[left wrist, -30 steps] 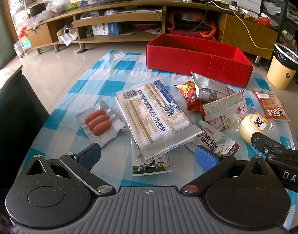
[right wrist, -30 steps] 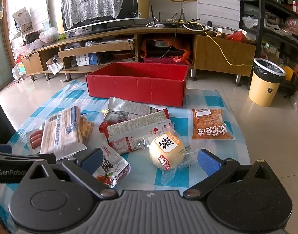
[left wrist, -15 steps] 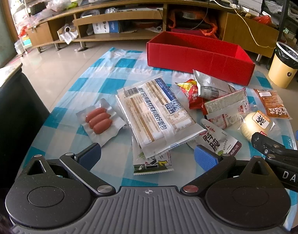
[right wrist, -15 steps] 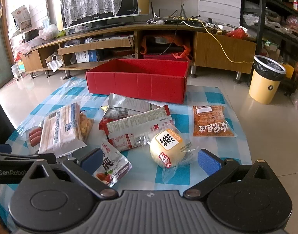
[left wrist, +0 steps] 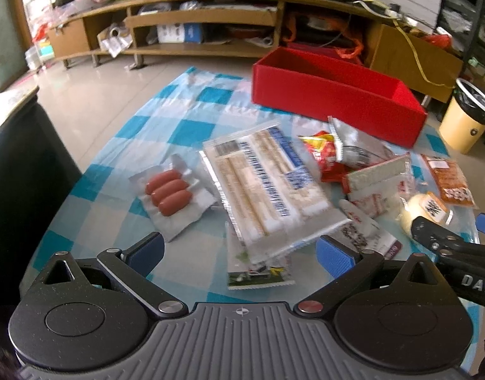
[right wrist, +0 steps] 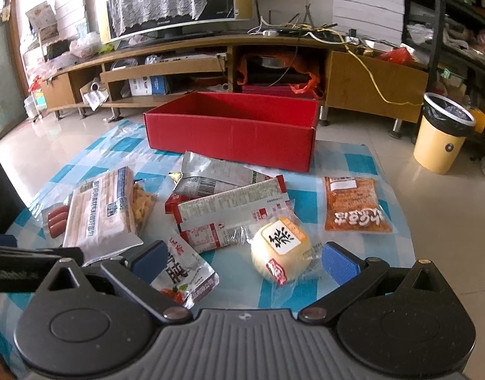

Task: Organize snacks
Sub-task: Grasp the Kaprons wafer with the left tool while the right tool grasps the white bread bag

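We are recording a blue-and-white checked surface (right wrist: 353, 161) filling the middle of both views. A red box (right wrist: 233, 133) is sitting open-topped at its far edge, upper centre in the right wrist view and upper right in the left wrist view; we are seeing nothing inside from these angles.

The snacks are lying loose on the surface in front of the box. The large cracker pack (left wrist: 268, 186) is occupying the centre of the left wrist view, overlapping a smaller green-printed packet (left wrist: 258, 272). A sausage pack (left wrist: 169, 193) is lying just left of it. A red-and-white wrapper (right wrist: 233, 215) is resting across a silver bag (right wrist: 210, 174) at centre in the right wrist view. An orange packet (right wrist: 353, 205) is lying apart at right. A round bun (right wrist: 280, 247) is sitting near the right claw (right wrist: 242, 259).

Both claws are hovering open and empty: the left claw (left wrist: 239, 250) at lower centre over the cracker pack's near end, the right claw between the bun and a red-printed sachet (right wrist: 182, 272).
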`<state>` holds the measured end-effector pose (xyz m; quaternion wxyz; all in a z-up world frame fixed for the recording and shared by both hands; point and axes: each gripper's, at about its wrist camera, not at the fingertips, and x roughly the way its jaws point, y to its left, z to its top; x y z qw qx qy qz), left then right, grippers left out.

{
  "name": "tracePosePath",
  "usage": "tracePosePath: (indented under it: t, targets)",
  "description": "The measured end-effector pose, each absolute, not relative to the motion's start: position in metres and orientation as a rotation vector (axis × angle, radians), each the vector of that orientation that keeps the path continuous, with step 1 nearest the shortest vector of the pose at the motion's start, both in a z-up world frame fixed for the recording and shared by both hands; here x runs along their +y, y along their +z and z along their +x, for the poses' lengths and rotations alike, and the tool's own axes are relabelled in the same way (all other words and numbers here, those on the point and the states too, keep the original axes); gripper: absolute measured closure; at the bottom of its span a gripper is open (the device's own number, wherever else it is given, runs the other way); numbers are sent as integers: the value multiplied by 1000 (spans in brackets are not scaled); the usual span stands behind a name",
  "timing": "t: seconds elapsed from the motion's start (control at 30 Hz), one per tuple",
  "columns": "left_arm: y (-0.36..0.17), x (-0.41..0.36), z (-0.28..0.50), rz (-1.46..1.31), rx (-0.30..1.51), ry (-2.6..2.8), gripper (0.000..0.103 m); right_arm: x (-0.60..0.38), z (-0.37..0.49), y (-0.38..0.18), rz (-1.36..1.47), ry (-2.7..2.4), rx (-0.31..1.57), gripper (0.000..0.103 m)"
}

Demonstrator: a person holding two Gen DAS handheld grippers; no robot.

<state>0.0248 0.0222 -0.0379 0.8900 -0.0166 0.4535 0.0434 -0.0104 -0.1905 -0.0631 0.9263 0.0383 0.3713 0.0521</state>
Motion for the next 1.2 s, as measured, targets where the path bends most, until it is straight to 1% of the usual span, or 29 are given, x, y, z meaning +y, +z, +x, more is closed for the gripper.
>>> tracePosePath:
  t: [0.1,0.23,0.33,0.47,0.57,0.73,0.9,0.97,1.0,1.03,1.13,1.2]
  targets:
    - [-39,39,33,-94,970,109,0,-185,-5,-66,93,167,776,2]
    - [-40,56,39,-165,1003,116,0,-162,-2,-70,14,252,778,3]
    - [-40,66,44,-188,1025,141,0,-145,5,-67,-41,310,761,6]
    - [-35,89,46,-256,1017,190,0,-133,25,-58,-34,341,747,7]
    - [-28,108,46,-294,993,236,0,-115,40,-55,-32,404,775,7]
    - [-23,131,44,-361,983,258,0,-69,60,-60,-115,468,796,7]
    - [-28,137,46,-381,1002,246,0,-33,79,-82,-216,477,899,7]
    - [-29,137,46,-384,1008,235,0,-33,86,-93,-188,464,969,11]
    - [-30,137,46,-382,1011,230,0,-39,88,-97,-138,462,999,18]
    - [-30,136,47,-378,1015,227,0,-49,88,-98,-93,459,1016,22]
    - [-32,134,49,-376,1026,221,0,-75,84,-93,-21,463,1040,28]
    - [-35,133,52,-383,1034,223,0,-93,73,-85,-33,459,1011,30]
